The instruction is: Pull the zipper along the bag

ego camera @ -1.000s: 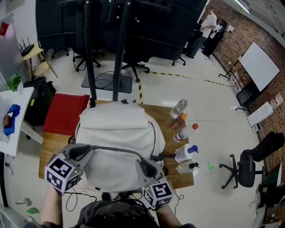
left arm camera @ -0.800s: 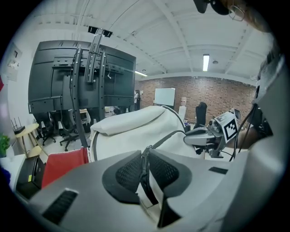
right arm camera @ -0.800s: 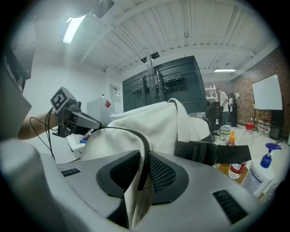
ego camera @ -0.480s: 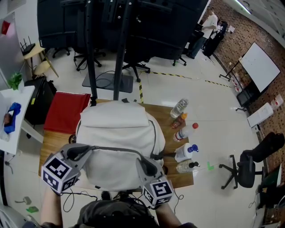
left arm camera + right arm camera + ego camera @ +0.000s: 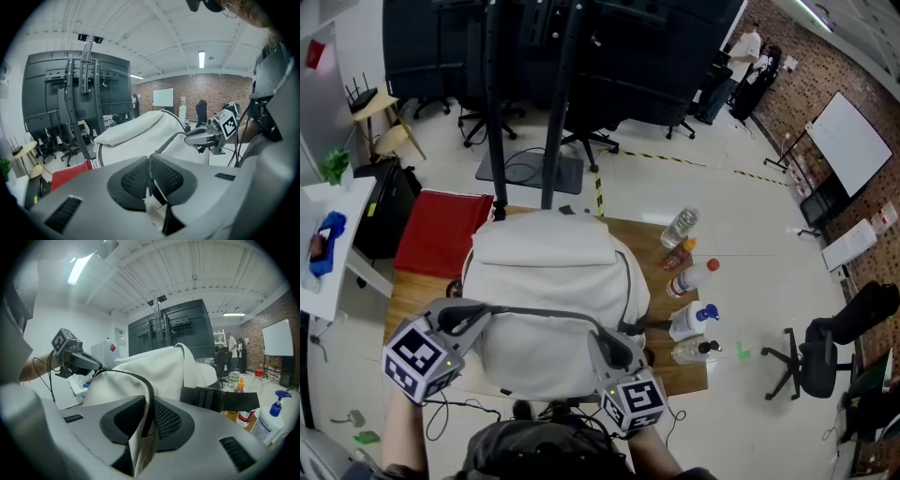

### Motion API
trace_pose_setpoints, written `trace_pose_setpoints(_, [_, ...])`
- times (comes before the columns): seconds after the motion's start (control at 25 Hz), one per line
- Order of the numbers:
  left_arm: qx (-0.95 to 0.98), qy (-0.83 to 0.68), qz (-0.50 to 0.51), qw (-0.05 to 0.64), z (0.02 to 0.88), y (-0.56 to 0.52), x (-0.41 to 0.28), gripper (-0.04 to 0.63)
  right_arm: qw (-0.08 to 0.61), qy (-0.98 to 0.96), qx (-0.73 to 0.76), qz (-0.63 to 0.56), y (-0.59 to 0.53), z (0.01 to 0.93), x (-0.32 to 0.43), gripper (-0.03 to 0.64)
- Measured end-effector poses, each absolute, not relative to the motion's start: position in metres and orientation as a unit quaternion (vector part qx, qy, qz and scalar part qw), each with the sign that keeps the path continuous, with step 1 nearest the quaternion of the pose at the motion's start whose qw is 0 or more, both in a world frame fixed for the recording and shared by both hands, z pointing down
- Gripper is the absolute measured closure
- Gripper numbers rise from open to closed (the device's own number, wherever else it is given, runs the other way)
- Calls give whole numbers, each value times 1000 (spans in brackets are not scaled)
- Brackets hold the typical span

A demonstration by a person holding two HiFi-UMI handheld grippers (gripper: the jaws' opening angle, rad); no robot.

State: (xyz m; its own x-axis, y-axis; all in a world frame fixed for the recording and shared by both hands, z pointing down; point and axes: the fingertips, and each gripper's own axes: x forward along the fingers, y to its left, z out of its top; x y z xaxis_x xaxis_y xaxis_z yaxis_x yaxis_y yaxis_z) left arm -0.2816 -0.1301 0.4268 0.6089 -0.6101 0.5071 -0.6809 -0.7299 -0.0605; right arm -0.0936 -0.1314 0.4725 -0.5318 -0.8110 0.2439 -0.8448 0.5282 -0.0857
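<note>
Head view alone shows all five bottles (image 5: 689, 279) beside one bag (image 5: 553, 272); left gripper (image 5: 478, 315), jaws just closing, and right gripper (image 5: 615, 343) clamp its zipper (image 5: 544, 312).

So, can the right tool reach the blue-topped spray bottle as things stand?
Probably not yet. The right tool is shut on the bag at its zipper, so it must let go first. Otherwise the spray bottle stands near on its right, just past the black strap.

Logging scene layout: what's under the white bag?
The white bag sits on a wooden table, whose bare top shows left and right of it. A black strap sticks out at its right side. Anything directly beneath the bag is covered.
</note>
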Motion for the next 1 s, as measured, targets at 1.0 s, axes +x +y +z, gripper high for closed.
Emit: trace_pose_setpoints(1.0, [886,-399,102,211,484,-91,-337,558,77,-861,491,110,-133,476,-91,552])
